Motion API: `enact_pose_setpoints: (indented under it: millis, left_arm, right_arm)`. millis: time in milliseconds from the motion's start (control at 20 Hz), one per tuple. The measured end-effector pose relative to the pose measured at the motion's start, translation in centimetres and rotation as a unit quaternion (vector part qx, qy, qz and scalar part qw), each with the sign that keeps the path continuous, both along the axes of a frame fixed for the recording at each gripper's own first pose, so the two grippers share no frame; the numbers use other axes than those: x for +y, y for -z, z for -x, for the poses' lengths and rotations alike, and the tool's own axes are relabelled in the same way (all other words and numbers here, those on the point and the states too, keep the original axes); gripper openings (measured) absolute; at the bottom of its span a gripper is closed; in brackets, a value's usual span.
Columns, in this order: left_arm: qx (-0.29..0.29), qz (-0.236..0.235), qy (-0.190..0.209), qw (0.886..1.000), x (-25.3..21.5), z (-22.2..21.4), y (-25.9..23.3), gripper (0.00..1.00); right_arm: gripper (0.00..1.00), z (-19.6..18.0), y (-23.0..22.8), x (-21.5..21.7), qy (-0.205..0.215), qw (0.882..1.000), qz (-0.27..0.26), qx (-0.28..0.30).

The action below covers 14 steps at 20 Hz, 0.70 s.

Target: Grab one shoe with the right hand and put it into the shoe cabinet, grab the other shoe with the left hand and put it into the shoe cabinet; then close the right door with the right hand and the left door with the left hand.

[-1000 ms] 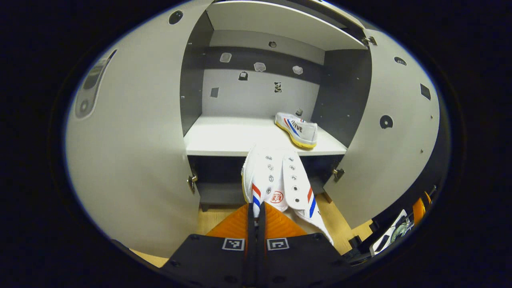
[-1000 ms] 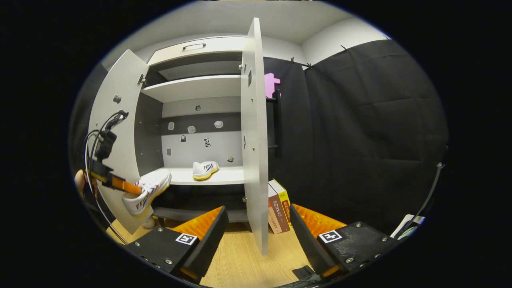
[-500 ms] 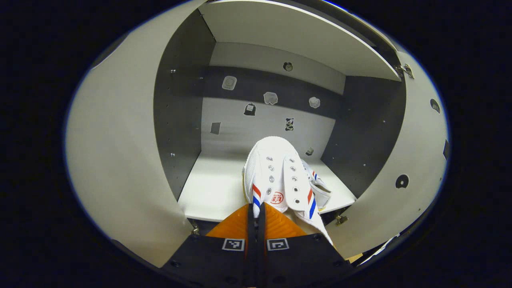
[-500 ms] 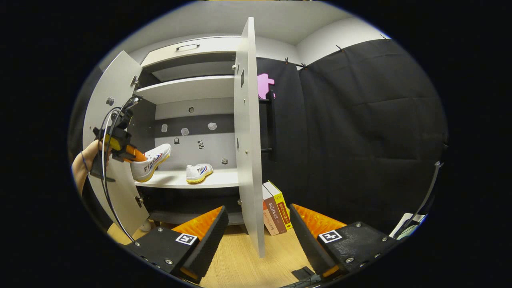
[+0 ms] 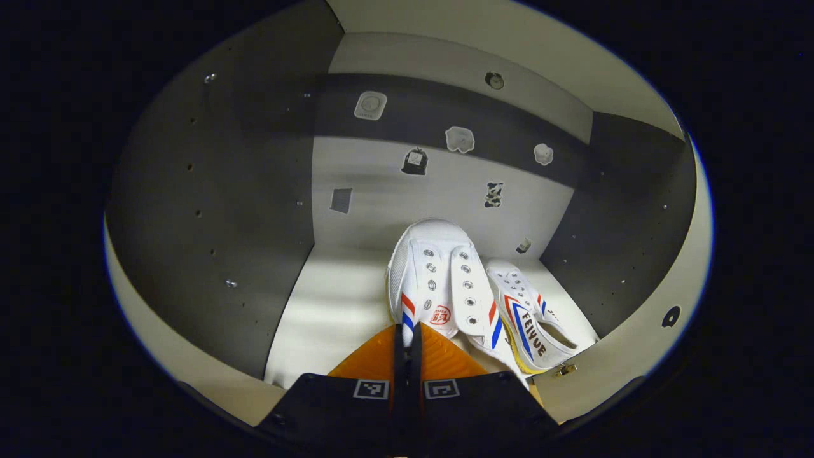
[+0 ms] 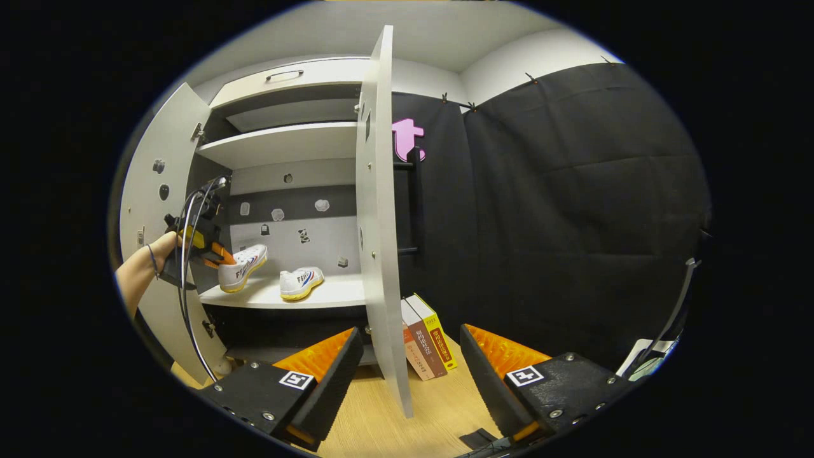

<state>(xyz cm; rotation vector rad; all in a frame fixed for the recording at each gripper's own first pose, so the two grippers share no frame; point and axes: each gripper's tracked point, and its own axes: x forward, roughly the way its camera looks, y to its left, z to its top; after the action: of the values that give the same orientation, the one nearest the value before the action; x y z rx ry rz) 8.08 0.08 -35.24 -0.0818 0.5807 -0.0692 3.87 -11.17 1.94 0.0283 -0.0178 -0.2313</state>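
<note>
White shelf (image 5: 324, 305) bears one shoe (image 5: 531, 318); left hand-held gripper (image 5: 407, 331) clamps another shoe (image 5: 435, 286) above it.

Two shoes (image 6: 241, 268) (image 6: 301, 282), two cabinet doors (image 6: 378, 222) (image 6: 147, 210), two books (image 6: 427, 343).

Blk gripper (image 6: 407, 375), 2 orange fingers (image 6: 318, 357)

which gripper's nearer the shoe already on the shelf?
Left. The left gripper is inside the cabinet, holding the other shoe right beside the shelved shoe. The right gripper hangs open outside, down by the floor.
</note>
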Motion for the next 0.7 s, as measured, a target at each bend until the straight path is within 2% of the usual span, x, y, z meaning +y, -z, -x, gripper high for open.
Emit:
enact_pose_setpoints:
  millis: [50, 100, 500, 550, 700]
  left_arm:
    - [0.007, 0.0, -0.001, 1.0, 0.0, 0.0, 0.3, 0.06]
    - [0.013, 0.0, -0.001, 1.0, 0.0, 0.1, 0.5, 0.06]
    - [0.046, -0.006, -0.011, 0.999, 0.2, 0.5, 1.9, 0.06]
    - [0.046, -0.007, -0.014, 0.999, 0.3, 0.5, 1.9, 0.06]
    - [0.043, 0.001, -0.017, 0.999, 0.0, 0.6, 1.6, 0.18]
  right_arm:
    - [0.98, 0.0, 0.0, 0.0, 0.001, 1.0, 0.0, 0.0]
    - [0.94, -0.2, -0.1, -0.1, 0.001, 1.0, -0.001, 0.0]
    - [0.94, 0.0, 0.0, 0.2, 0.004, 1.0, -0.01, 0.0]
    - [0.98, 0.1, 0.0, 0.3, 0.003, 1.0, -0.011, 0.002]
    - [0.94, 0.3, 0.3, 0.5, 0.001, 1.0, -0.018, 0.004]
